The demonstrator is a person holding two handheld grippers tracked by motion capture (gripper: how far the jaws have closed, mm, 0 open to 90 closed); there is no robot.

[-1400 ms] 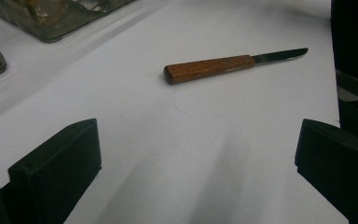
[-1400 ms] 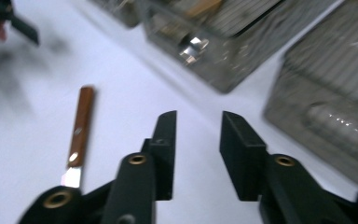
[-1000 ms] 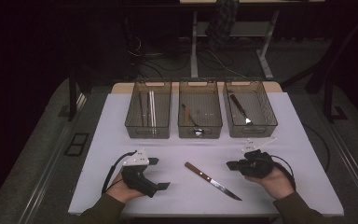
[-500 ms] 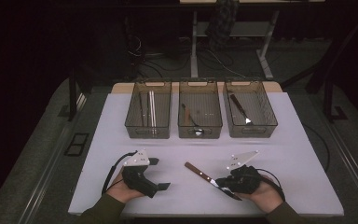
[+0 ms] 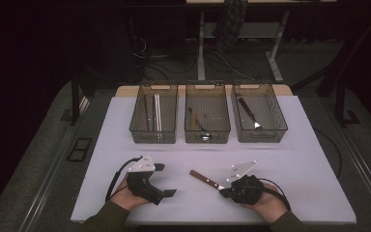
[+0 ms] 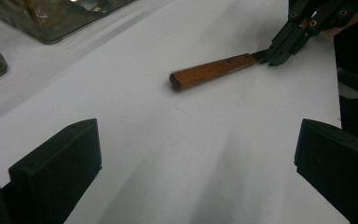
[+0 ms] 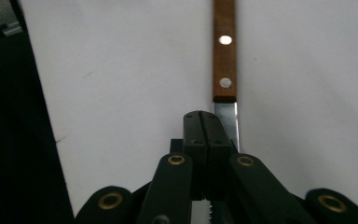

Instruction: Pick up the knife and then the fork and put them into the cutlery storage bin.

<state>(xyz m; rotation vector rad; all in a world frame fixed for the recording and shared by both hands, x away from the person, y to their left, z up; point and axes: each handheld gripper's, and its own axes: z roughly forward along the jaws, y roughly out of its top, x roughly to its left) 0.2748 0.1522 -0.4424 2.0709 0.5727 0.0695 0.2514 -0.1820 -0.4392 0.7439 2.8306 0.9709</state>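
A knife with a brown wooden handle (image 5: 204, 178) lies on the white table between my two hands. My right gripper (image 5: 223, 192) is shut, its jaws pressed together at the blade just behind the handle. In the right gripper view the closed tips (image 7: 202, 116) sit just left of the blade, the riveted handle (image 7: 224, 56) runs straight ahead, and nothing shows between the pads. My left gripper (image 5: 166, 180) rests on the table to the left, open and empty. Its view looks across its spread jaws (image 6: 198, 154) at the handle (image 6: 209, 72) and the right gripper (image 6: 279, 53).
Three clear bins stand in a row at the back. The left bin (image 5: 153, 140) holds thin metal pieces, the middle bin (image 5: 207, 140) a spoon, the right bin (image 5: 261, 139) a dark-handled knife. The table's front edge lies just below both hands.
My right hand has moved left and down from beside the knife until its shut jaws sit at the blade. The knife and the left hand have stayed put.
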